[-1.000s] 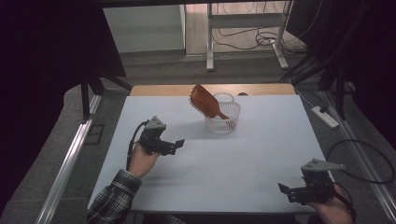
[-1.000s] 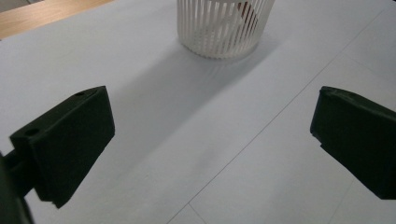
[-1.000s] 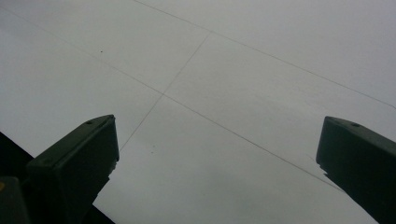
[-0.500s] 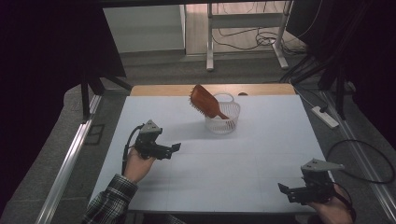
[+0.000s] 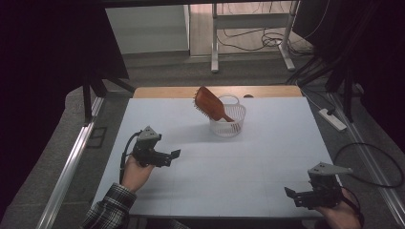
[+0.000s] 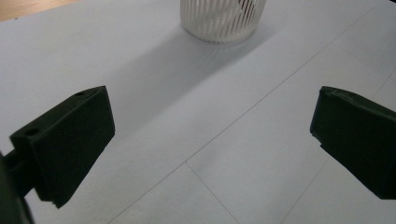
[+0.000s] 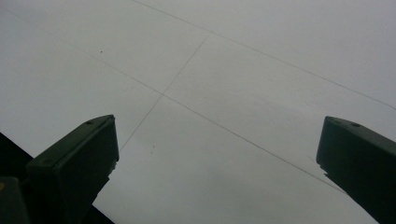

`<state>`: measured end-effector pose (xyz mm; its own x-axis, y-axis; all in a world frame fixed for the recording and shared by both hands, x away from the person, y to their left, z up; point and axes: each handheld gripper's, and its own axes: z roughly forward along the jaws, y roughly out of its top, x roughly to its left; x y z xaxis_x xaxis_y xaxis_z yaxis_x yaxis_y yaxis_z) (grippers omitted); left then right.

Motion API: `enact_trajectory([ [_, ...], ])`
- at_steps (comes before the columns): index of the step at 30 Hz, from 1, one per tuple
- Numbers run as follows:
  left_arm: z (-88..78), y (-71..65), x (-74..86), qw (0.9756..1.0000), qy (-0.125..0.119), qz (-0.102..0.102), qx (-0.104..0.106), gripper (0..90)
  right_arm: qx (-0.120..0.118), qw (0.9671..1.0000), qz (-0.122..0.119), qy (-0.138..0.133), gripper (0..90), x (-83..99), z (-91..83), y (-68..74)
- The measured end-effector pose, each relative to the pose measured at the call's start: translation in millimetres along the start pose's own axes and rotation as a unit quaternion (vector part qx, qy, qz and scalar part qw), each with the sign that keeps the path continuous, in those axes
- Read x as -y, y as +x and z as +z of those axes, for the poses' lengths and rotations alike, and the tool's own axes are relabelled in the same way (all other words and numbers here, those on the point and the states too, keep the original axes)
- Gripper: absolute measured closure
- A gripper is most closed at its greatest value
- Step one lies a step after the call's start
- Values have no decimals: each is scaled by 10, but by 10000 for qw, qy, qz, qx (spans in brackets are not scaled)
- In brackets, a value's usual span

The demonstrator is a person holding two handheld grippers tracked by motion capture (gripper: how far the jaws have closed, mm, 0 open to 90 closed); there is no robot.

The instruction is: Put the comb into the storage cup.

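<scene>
— So where does the hairbrush point(image 5: 210, 104) sit relative to the two grippers?

— It stands handle-down in the white basket point(image 5: 228, 125) at the far middle of the bench point(image 5: 248, 167), its bristled head leaning up and to the left over the rim. The long axis runs tilted, from the basket's floor toward the far left.

— Which gripper is nearer?

— The left gripper point(image 5: 173, 155), judging from the high view. It hovers over the bench's left half with its fingers point(image 6: 70, 140) spread wide and empty, and the ribbed basket wall point(image 6: 223, 19) lies ahead of them and a little to the right. The right gripper point(image 5: 292, 194) rests at the near right corner, well apart from the basket, fingers point(image 7: 74, 163) likewise parted around nothing but bare bench.

— So a reach would go forward and rightward?

— Probably, from the left hand.
</scene>
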<state>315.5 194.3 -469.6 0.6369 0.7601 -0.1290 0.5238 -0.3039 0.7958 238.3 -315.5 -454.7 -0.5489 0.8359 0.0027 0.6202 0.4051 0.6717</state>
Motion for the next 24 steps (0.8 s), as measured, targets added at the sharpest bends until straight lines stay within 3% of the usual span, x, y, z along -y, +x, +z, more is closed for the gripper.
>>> enact_trajectory([
  [24, -235, -31, 206, 9998, 22, -172, -99, 1, 37, 10000, 1, -14, 0, 1, -3, 3],
])
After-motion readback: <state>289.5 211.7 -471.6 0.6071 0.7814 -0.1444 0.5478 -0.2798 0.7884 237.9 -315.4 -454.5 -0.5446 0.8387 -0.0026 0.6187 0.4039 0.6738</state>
